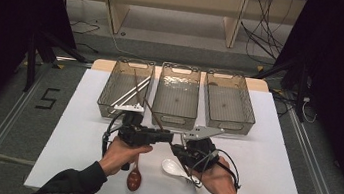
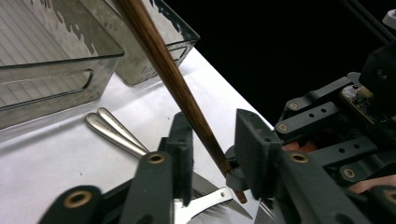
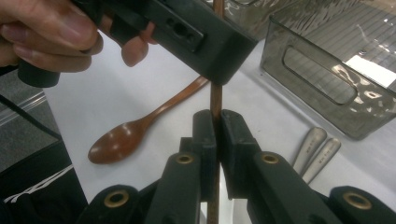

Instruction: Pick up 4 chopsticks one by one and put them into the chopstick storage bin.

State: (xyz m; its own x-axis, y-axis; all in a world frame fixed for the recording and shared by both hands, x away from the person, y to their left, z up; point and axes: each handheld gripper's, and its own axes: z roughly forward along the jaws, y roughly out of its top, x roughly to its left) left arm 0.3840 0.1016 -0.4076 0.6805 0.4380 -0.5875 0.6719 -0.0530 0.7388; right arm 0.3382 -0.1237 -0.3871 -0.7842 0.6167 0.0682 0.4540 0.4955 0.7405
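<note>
Hands (image 1: 122, 155) level, meeting mid-table; right fingers (image 3: 205, 140) pinch chopstick (image 3: 216, 100).

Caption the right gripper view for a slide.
Right gripper clamps a wooden chopstick upright, with a wooden spoon on the white table behind it.

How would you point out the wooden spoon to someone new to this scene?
Start from the white table with three clear bins along its far side. Near its front edge, just below the left hand, lies the wooden spoon. It is dark reddish brown, unlike the white spoon to its right and the metal cutlery.
</note>
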